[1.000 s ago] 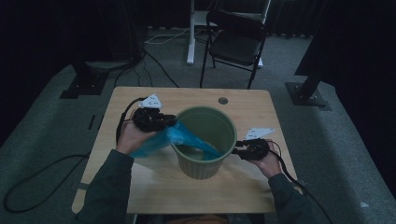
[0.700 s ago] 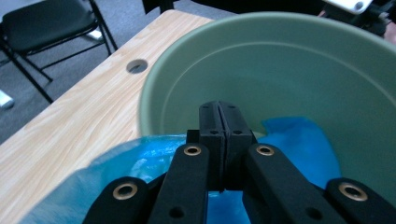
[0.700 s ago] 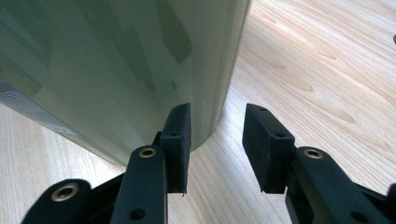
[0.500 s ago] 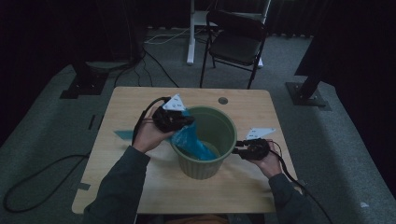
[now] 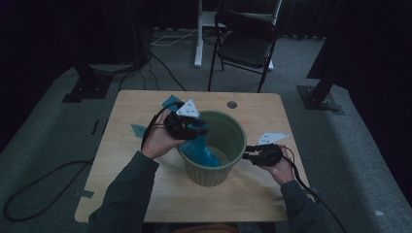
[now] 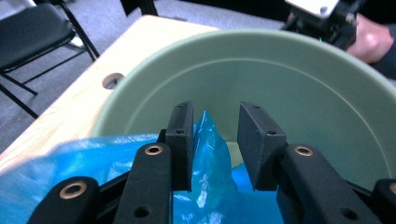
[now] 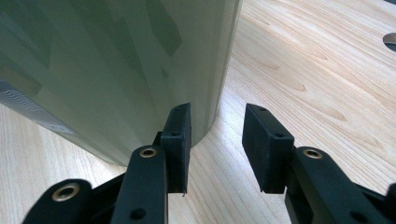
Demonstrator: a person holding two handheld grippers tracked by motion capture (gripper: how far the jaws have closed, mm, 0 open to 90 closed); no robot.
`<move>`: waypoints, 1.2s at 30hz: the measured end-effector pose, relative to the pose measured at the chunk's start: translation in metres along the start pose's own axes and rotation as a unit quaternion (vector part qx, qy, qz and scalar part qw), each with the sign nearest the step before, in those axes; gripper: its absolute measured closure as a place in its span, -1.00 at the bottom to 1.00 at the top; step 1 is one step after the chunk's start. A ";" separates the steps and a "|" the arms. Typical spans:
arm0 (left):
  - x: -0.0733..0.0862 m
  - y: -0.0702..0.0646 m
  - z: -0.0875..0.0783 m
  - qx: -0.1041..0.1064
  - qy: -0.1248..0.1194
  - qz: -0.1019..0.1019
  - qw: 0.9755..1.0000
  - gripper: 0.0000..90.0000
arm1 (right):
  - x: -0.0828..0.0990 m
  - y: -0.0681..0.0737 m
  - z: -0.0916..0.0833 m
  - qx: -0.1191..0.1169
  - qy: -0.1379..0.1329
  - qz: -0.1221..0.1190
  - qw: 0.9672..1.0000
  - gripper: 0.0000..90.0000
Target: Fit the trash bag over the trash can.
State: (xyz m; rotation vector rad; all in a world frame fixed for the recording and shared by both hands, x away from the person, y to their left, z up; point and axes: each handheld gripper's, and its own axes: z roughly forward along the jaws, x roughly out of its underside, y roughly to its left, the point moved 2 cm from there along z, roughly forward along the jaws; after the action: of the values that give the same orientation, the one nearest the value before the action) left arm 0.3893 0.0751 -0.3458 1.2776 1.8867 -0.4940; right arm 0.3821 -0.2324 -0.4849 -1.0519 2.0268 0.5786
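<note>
- My left claw (image 5: 198, 130) hangs over the near-left rim of the round pale green plastic bin (image 5: 214, 175); its jaws have just been opening, and the crinkled blue plastic bag (image 6: 212, 158) rises loose between them, unpinched.
- The bag drapes over that rim, part inside the bin, part outside on the left.
- My right claw (image 5: 248, 155) stands unclenched and empty, just beside the bin's right wall.
- The light wooden counter (image 5: 145, 204) lies bare toward its near edge.

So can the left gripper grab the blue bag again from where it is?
Probably yes. The left gripper sits at the bin rim, its jaws just opened, with a fold of the blue bag between the pads and nothing blocking.
</note>
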 end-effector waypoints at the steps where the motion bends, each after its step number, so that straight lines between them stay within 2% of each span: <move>1: 0.001 0.002 -0.005 -0.004 -0.008 -0.006 1.000 0.45 | 0.000 0.000 0.000 0.000 0.000 0.000 1.000 0.36; 4: 0.003 0.009 -0.018 -0.013 -0.023 -0.020 0.999 0.43 | 0.000 0.001 0.001 0.001 0.001 0.000 1.000 0.35; 9: 0.012 0.021 -0.044 -0.039 -0.048 -0.045 0.997 0.38 | 0.000 0.000 0.000 0.002 0.001 0.001 1.000 0.34; 12: 0.023 0.028 -0.056 -0.059 -0.046 -0.052 0.996 0.35 | 0.000 0.000 -0.001 0.003 0.001 0.001 1.000 0.34; 13: 0.028 0.030 -0.058 -0.060 -0.044 -0.057 0.996 0.34 | 0.000 0.000 -0.001 0.003 0.001 0.002 1.000 0.34; 17: 0.044 0.037 -0.059 -0.040 -0.052 -0.091 0.994 0.31 | 0.000 0.000 -0.001 0.004 0.002 0.002 1.000 0.33; 19: 0.049 0.039 -0.056 -0.025 -0.059 -0.101 0.993 0.28 | -0.001 0.000 -0.001 0.005 0.004 0.001 1.000 0.32; 21: 0.051 0.039 -0.049 -0.014 -0.055 -0.107 0.993 0.24 | -0.002 0.000 -0.002 0.006 0.006 -0.001 1.000 0.30; 26: 0.051 0.034 -0.033 0.000 -0.032 -0.106 0.994 0.25 | -0.005 -0.004 -0.010 0.010 0.004 -0.001 1.000 0.25; 28: 0.049 0.031 -0.029 -0.012 -0.021 -0.100 0.995 0.41 | -0.006 -0.006 -0.016 0.014 0.003 -0.001 1.000 0.25; 32: 0.041 0.025 -0.022 -0.017 -0.011 -0.080 0.997 0.74 | -0.013 -0.011 -0.033 0.024 -0.005 -0.002 1.000 0.28; 36: 0.031 0.017 -0.016 -0.021 -0.001 -0.054 0.998 0.97 | -0.026 -0.014 -0.052 0.038 -0.017 -0.005 0.999 0.32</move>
State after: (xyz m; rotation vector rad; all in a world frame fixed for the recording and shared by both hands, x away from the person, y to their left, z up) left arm 0.3927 0.1116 -0.3583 1.1510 1.9617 -0.5083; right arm 0.3812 -0.2625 -0.4333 -1.0004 1.9958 0.5065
